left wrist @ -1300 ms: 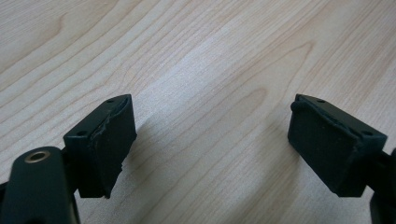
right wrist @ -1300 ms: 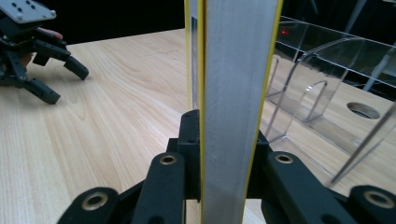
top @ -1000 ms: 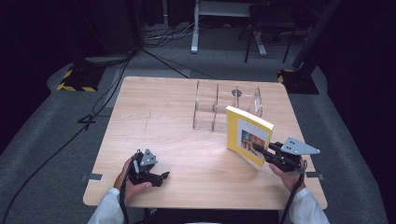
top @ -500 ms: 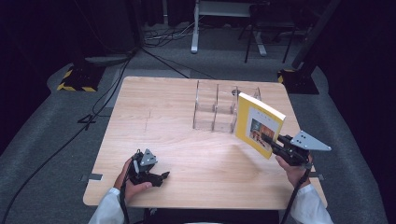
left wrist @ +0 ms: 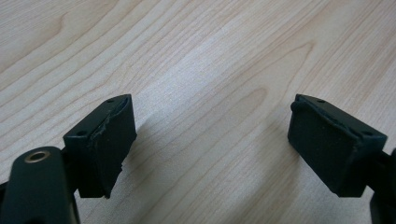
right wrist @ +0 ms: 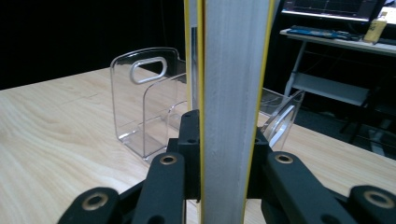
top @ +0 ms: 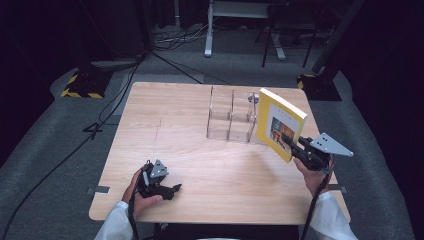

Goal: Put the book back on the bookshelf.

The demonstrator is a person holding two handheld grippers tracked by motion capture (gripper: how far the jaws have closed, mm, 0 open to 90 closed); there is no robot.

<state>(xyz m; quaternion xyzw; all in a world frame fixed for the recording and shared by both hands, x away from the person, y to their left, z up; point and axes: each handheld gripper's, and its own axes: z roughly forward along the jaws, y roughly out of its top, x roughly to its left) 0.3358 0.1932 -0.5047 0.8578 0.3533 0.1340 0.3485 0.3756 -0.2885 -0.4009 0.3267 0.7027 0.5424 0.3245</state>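
Yellow book [top: 278, 123] stands upright above the table [top: 200, 135], clamped by its lower edge in the right gripper [top: 292, 145], just beside the clear plastic rack [top: 232, 117] (page edges face the right gripper view). Left gripper [top: 172, 189] rests on the wood, jaws apart and empty.

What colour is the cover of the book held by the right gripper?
Yellow, seen best in the high view: book.

High view looks down over the whole table [top: 200, 145]; both gripper views sit low and close over that same wood
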